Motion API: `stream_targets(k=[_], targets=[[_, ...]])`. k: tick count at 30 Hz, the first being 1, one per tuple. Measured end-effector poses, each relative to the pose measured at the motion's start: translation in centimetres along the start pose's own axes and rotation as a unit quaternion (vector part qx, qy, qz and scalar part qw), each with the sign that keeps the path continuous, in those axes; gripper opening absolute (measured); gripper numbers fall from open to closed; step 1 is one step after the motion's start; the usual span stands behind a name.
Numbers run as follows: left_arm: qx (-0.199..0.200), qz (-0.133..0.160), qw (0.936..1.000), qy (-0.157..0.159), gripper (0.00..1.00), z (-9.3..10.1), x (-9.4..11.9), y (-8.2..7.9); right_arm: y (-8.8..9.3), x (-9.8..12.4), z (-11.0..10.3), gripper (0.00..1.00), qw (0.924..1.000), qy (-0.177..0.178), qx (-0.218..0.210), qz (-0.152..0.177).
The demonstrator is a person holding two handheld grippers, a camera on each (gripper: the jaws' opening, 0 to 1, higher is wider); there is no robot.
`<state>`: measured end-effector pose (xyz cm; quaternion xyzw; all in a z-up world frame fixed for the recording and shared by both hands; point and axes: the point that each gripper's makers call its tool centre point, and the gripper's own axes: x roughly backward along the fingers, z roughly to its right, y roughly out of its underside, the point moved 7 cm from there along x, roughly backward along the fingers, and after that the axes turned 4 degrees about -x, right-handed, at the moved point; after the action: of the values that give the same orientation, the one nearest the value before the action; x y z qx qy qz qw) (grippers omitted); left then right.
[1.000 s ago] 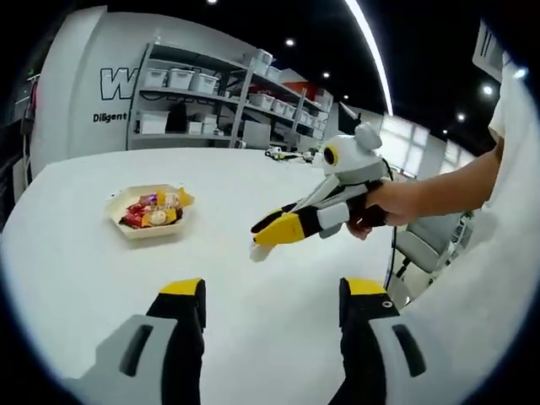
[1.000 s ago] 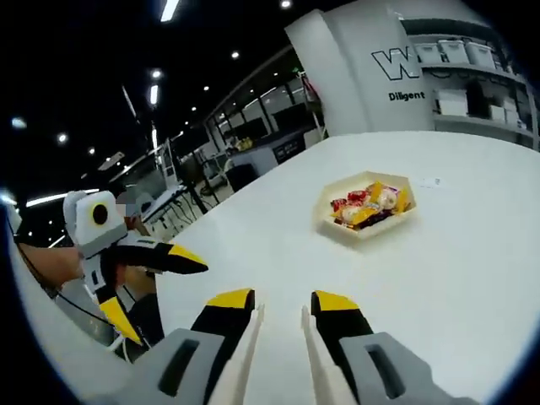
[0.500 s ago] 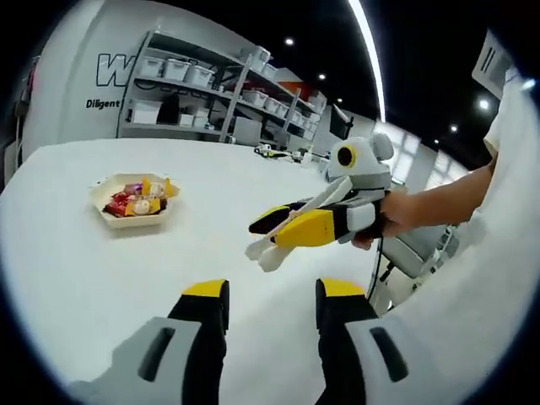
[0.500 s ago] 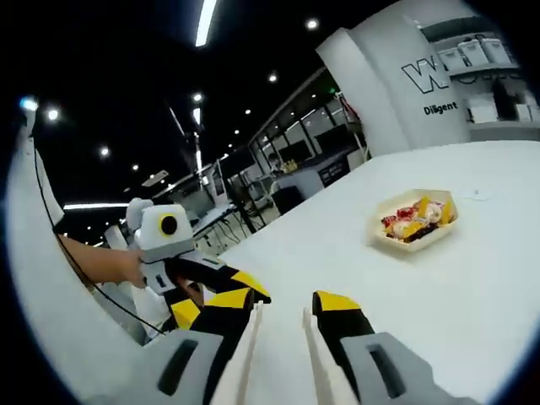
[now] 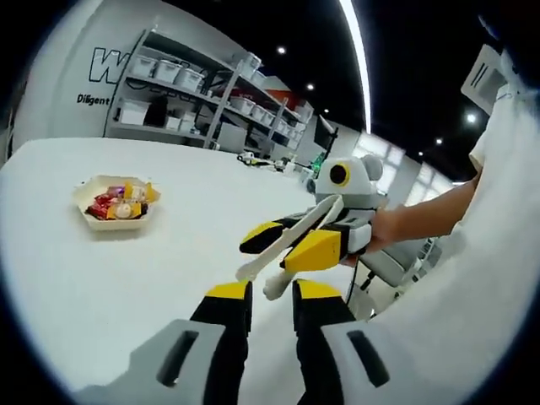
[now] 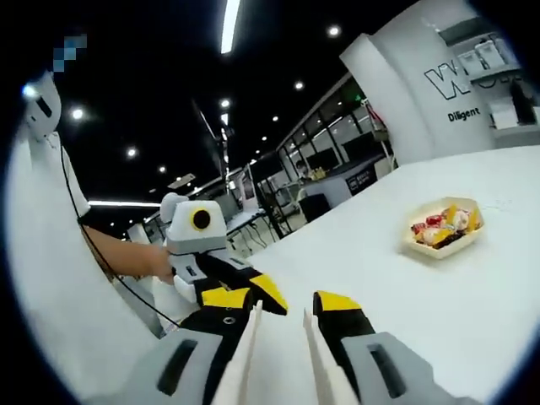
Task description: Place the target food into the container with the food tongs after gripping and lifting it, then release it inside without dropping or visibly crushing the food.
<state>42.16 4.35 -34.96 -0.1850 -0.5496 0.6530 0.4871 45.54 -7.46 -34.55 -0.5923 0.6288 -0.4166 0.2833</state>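
Closing in, the left gripper [image 5: 272, 294] now shows its yellow-tipped jaws only a narrow gap apart with nothing between them, where a second ago they stood wide. The right gripper [image 6: 283, 305] holds the pale food tongs [image 6: 250, 354], whose two arms run along the inner faces of its jaws, narrowly apart; in the left gripper view the tongs [image 5: 278, 253] stick out of the right gripper [image 5: 287, 245] over the white table [image 5: 126, 278]. The two grippers have drawn together near the table's edge, the left one now just behind the right. The tray of wrapped food [image 5: 115, 202] sits well apart from both, untouched, seen also in the right gripper view [image 6: 445, 226]. My read is that the tongs are only being readied; reaching for the food has not yet begun.
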Motion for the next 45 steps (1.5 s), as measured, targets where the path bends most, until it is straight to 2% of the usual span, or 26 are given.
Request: stream_targets(k=[3,7,8,9,12,19,29,35,45], targets=[[-0.013,-0.002,0.9997,0.021,0.11,0.5,0.0,0.0,0.1,-0.1,-0.1,0.24,1.0000,-0.008,0.000,-0.004],[-0.024,-0.004,0.9993,0.027,0.10,0.5,0.2,0.0,0.2,-0.2,-0.3,0.24,0.9998,-0.017,-0.001,-0.004],[-0.036,-0.005,0.9989,0.031,0.09,0.5,0.3,0.0,0.3,-0.2,-0.4,0.25,0.9998,-0.018,-0.005,-0.004],[-0.065,-0.004,0.9973,0.033,0.08,0.5,0.3,0.0,0.3,-0.2,-0.3,0.25,0.9998,-0.017,-0.005,-0.003],[-0.066,-0.006,0.9972,0.035,0.08,0.6,0.3,-0.1,0.3,-0.1,-0.1,0.26,0.9997,-0.016,-0.015,-0.002],[-0.097,-0.004,0.9944,0.041,0.04,0.6,0.6,-0.1,0.0,0.1,0.2,0.29,0.9994,-0.016,-0.031,0.003],[-0.101,-0.008,0.9938,0.044,0.02,0.8,0.6,0.2,0.4,0.7,0.5,0.30,0.9972,-0.017,-0.072,-0.006],[-0.102,-0.014,0.9937,0.045,0.02,0.9,0.7,0.5,0.7,1.4,0.8,0.32,0.9975,0.000,-0.071,0.001],[-0.119,-0.039,0.9911,0.044,0.01,1.0,0.7,1.2,1.8,2.2,1.4,0.37,0.9970,0.020,-0.075,0.000]])
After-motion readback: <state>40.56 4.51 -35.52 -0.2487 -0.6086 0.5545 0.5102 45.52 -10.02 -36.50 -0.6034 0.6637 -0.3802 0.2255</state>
